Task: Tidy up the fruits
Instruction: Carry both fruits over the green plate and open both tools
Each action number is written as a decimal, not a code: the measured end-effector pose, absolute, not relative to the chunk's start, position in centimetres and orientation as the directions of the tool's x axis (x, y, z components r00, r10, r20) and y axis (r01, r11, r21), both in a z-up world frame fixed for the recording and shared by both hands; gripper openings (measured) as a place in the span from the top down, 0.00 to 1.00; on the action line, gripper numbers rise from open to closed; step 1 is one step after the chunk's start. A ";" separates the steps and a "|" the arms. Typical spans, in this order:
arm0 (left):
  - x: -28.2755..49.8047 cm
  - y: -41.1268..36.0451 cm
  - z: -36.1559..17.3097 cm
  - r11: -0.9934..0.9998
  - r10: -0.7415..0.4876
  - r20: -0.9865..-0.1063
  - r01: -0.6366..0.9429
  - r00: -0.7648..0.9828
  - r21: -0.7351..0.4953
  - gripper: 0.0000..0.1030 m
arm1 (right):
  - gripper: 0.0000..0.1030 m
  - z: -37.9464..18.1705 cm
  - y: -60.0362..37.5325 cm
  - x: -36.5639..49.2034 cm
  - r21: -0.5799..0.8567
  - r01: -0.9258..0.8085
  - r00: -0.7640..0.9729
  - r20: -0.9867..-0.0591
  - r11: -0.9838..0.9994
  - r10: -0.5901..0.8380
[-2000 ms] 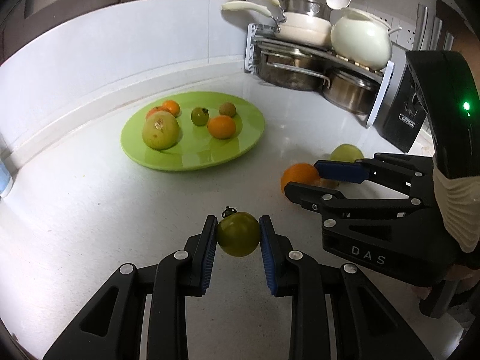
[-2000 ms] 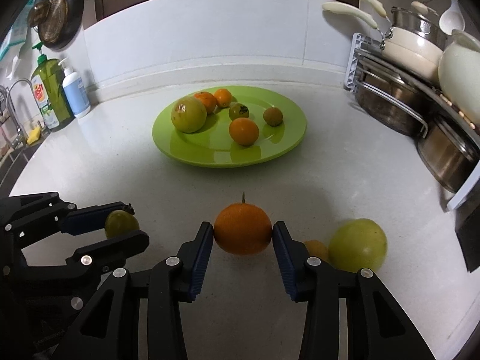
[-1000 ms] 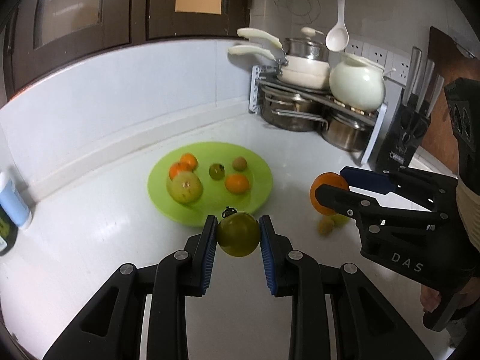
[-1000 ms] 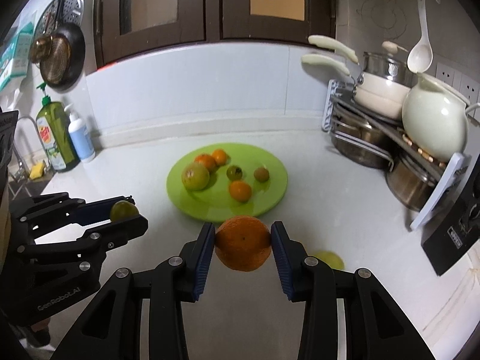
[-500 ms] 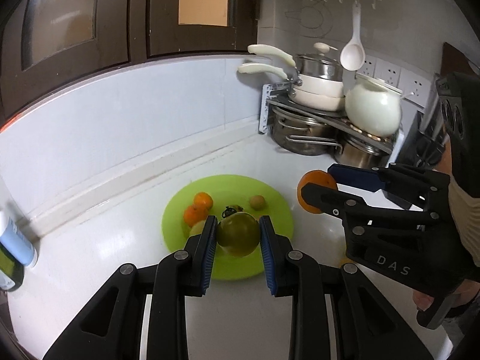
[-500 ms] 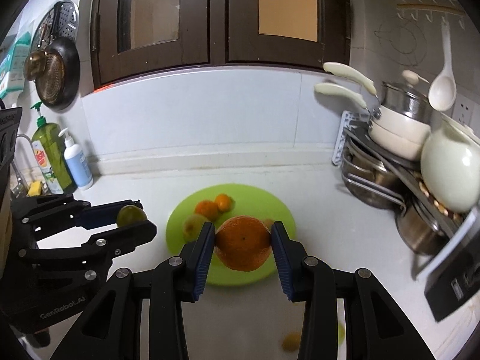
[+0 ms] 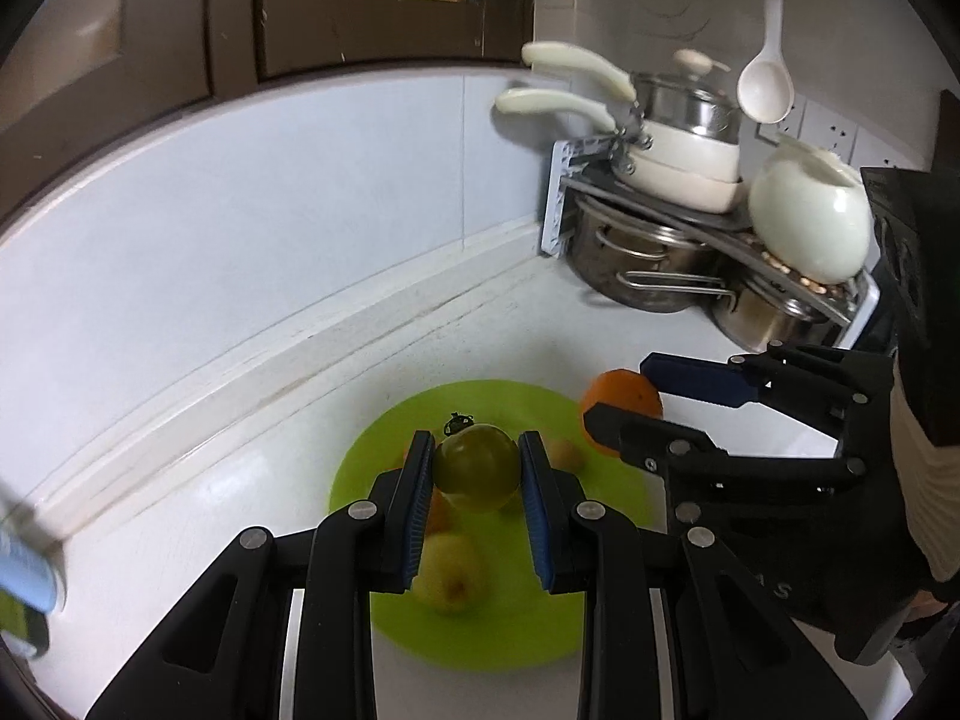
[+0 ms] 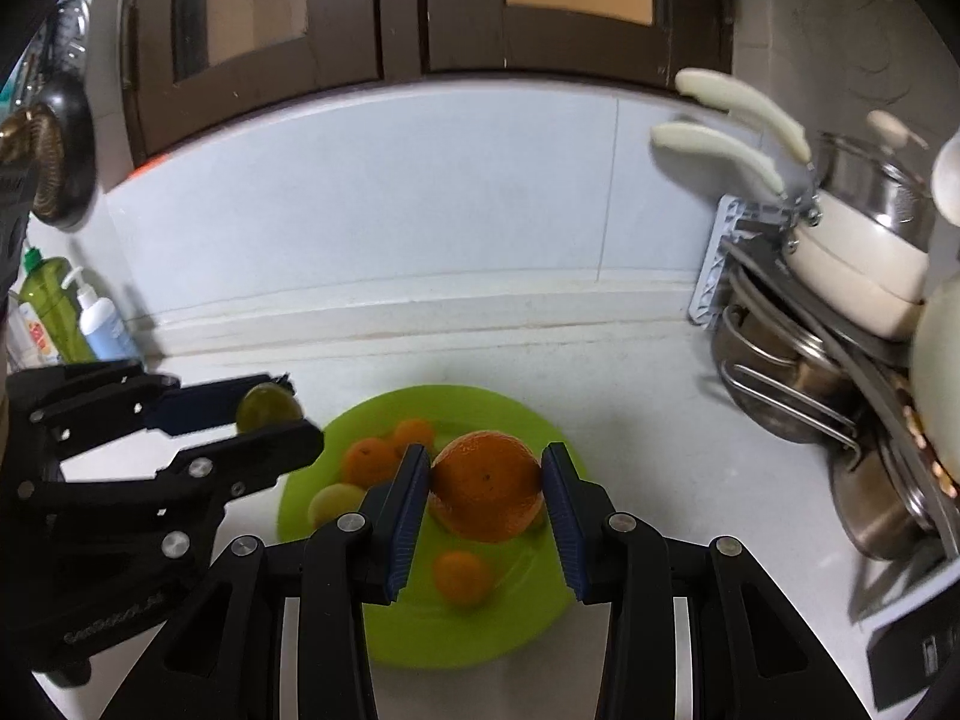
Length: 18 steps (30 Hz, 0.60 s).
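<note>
Left wrist view: plate (image 7: 384,444) fruit blurred, partly hidden; left gripper (image 7: 477,468) pinches green tomato (image 7: 477,467), right gripper (image 8: 487,487) pinches orange (image 8: 487,485).

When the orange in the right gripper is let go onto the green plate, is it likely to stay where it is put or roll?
The orange is round and looks firm, so it will probably roll a little once the right gripper opens. The green plate looks shallow with a low rim, so it may only weakly check it. Fruit already lies there, and a nudged small orange fruit may shift too.
</note>
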<state>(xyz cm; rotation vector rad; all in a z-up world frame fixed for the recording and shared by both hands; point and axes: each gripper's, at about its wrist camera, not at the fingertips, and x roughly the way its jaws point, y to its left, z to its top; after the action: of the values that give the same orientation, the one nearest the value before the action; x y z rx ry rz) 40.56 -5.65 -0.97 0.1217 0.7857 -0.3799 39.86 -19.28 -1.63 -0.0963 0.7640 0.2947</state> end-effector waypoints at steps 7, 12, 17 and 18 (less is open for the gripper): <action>45.4 -5.8 -4.3 0.914 -0.306 -0.780 0.396 0.546 -0.082 0.72 | 0.61 -3.5 -19.2 43.5 0.017 -0.290 0.638 -0.742 0.957 0.206; 47.5 -6.0 -6.6 0.918 -0.285 -0.814 0.388 0.506 -0.079 0.73 | 0.61 -5.2 -19.0 45.8 0.038 -0.283 0.598 -0.774 0.958 0.207; 48.7 -6.1 -7.7 0.915 -0.278 -0.827 0.396 0.489 -0.074 0.72 | 0.61 -6.5 -18.9 47.3 0.036 -0.281 0.568 -0.800 0.959 0.196; 48.8 -6.1 -7.8 0.914 -0.280 -0.828 0.398 0.485 -0.075 0.72 | 0.61 -6.6 -18.9 47.5 0.035 -0.281 0.565 -0.802 0.959 0.195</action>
<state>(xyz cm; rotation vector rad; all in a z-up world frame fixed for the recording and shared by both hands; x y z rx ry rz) 48.81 -6.11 -7.80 0.1330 0.9814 -0.4139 47.51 -18.93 -6.60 -0.1000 0.9293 0.2800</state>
